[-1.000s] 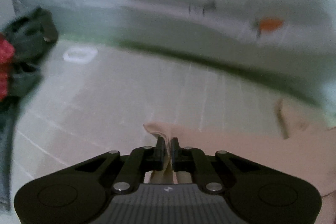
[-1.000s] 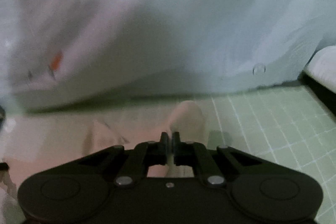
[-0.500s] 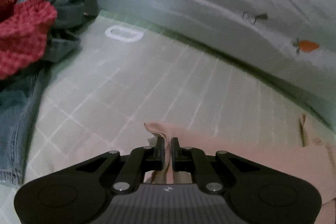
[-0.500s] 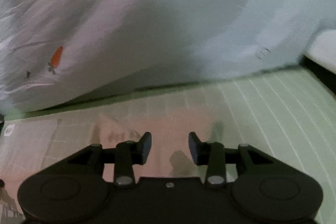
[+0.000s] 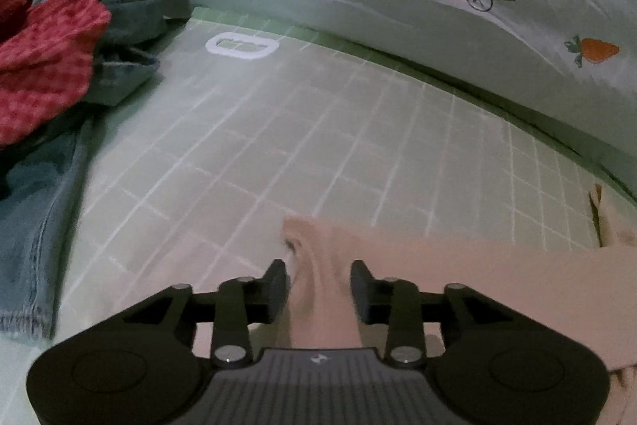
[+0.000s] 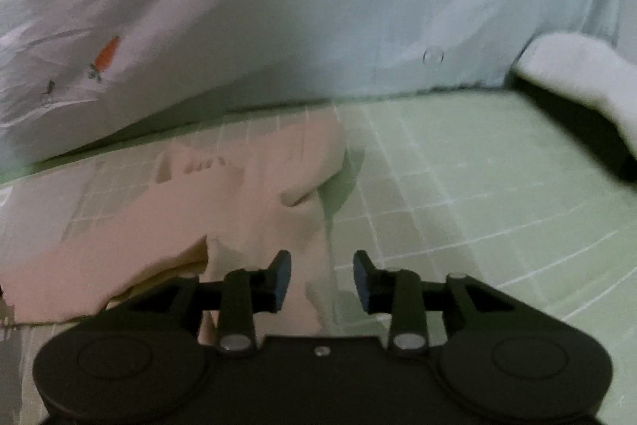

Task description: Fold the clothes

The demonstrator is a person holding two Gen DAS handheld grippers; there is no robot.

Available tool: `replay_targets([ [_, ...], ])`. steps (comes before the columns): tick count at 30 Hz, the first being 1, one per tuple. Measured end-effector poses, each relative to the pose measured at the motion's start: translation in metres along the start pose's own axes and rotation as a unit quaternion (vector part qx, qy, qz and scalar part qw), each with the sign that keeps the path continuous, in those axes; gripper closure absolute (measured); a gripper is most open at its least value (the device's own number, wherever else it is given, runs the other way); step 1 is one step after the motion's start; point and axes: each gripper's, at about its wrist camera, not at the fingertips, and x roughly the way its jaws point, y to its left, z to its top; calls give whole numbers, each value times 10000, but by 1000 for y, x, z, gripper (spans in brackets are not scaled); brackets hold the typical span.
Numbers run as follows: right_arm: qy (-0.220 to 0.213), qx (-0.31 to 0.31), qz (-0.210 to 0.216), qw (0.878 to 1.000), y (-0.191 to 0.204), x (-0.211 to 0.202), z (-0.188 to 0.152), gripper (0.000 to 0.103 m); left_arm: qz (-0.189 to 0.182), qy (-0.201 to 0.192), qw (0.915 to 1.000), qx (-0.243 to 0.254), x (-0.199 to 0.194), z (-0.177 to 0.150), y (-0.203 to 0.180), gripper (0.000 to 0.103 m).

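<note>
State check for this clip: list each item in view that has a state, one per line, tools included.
left tool: open, pink cloth between its fingers, not clamped
right tool: open, holding nothing
pink garment: lying on the mat, released, partly rumpled
red checked cloth: crumpled, unfolded
grey-green garment: bunched in the pile
jeans: lying loose, unfolded
green grid mat: flat

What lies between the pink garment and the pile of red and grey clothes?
In the left wrist view, only bare green gridded mat separates the flat pink garment from the red-and-grey clothes pile.
</note>
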Motion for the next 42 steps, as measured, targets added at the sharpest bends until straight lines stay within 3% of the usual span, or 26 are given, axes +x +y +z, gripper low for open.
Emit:
replay_targets([
  [4, 13, -143, 15, 9999, 5, -26, -18, 56, -100, -44, 9999, -14, -28, -13, 5, 54],
  [7, 106, -492, 69, 9987, 17, -44, -40, 57, -255, -48, 9996, 62, -50, -29, 9, 51],
  [11, 484, -1009, 106, 9937, 35, -55, -76, 76, -442, 93, 9989, 80, -73, -52, 15, 51],
  [16, 664, -1212, 69, 9904, 43, -60, -98, 78, -687, 135, 9972, 266, -94, -74, 17, 51],
  [18, 636, -1251, 58, 9901, 44, -61, -102, 85, -780, 124, 9963, 332, -102, -79, 17, 51],
  [20, 620, -1162, 73, 9913, 41, -63, -102, 101, -852, 58, 9956, 384, -110, -84, 17, 51],
  [25, 299, -671, 125, 9972, 31, -94, -97, 102, -953, -81, 9944, 443, -130, -96, 23, 51],
  [30, -119, -663, 559, 9962, 40, -128, -89, 102, -925, 12, 9949, 398, -138, -108, 31, 51],
  [35, 447, -692, 839, 9931, 50, -102, -109, 101, -932, 87, 9944, 489, -140, -113, 33, 51],
  [37, 811, -639, 816, 9913, 51, -87, -117, 99, -933, 81, 9944, 489, -138, -111, 33, 50],
  [39, 764, -559, 871, 9917, 49, -92, -117, 93, -934, 72, 9944, 486, -137, -110, 33, 44],
  [41, 603, -505, 838, 9934, 45, -100, -111, 62, -902, 95, 9951, 390, -133, -108, 33, 41],
  [42, 486, -486, 756, 9948, 44, -104, -108, 56, -877, 86, 9955, 336, -131, -106, 33, 41],
])
